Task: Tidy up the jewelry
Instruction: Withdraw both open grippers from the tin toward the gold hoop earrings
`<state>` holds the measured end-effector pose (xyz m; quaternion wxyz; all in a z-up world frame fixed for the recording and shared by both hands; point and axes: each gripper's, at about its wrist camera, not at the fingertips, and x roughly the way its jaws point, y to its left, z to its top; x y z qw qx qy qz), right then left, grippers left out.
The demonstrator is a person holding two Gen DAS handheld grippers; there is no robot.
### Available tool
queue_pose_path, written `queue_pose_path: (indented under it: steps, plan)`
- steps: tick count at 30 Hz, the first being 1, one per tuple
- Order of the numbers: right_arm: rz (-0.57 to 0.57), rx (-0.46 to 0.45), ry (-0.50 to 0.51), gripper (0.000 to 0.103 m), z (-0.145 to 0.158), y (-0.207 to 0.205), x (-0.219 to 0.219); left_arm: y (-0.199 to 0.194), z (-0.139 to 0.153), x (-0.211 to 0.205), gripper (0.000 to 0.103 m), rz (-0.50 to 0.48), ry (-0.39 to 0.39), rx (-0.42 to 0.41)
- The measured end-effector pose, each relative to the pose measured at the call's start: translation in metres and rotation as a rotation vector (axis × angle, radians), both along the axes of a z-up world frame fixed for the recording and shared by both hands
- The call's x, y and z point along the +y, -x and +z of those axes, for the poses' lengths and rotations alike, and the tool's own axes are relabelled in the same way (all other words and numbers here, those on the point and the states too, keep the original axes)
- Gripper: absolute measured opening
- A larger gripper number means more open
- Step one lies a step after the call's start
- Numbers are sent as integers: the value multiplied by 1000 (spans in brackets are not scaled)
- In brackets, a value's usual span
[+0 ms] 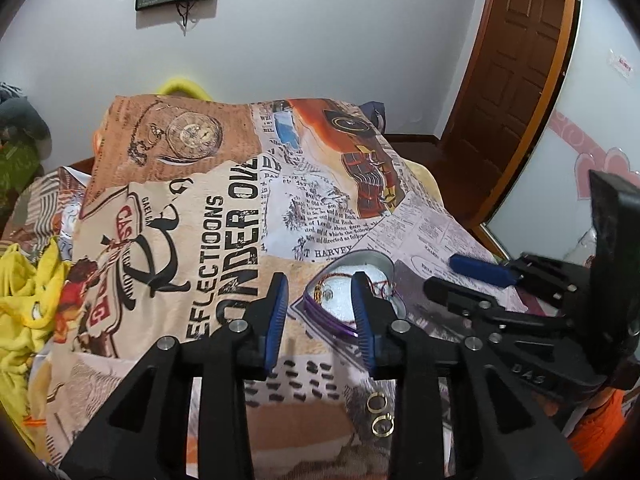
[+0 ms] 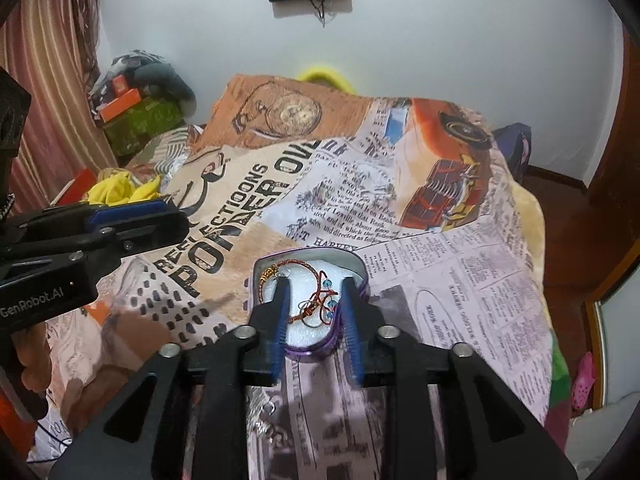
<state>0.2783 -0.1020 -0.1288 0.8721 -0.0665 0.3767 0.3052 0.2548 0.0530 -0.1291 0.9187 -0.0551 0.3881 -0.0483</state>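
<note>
A purple heart-shaped tin [image 2: 362,270] with white padding lies open on the printed blanket; it also shows in the left wrist view [image 1: 382,266]. Inside lie a red cord bracelet with a gold charm [image 2: 280,270] and red threads with blue beads [image 2: 326,302]. My right gripper [image 2: 314,292] is open, fingers over the tin and either side of the threads. My left gripper [image 1: 320,292] is open and empty, just left of the tin. Two gold rings [image 1: 380,414] lie on the blanket below the left gripper. A silver trinket [image 2: 266,424] lies under the right gripper.
The printed blanket [image 1: 224,208] covers the bed. Yellow cloth [image 1: 20,296] is piled at the left. Boxes and bags [image 2: 136,112] sit by the striped curtain. A brown door [image 1: 516,60] stands at the right, past the bed's edge.
</note>
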Motion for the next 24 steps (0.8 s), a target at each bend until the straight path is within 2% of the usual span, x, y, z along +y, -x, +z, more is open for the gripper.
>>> queue_pose_path:
  steps: [2,9,18,24]
  plan:
    - [-13,-25,0,37,5,9,-5,7,2,-2,33,-2,-8,3]
    - [-24,-40,17,37,7,29,-16,28,0,-9,36,-11,-33,27]
    - [-24,6,29,37,-7,50,-23,51,-14,-23,36,-41,-67,67]
    - [-16,48,41,37,-23,60,-24,60,-33,-31,36,-65,-72,118]
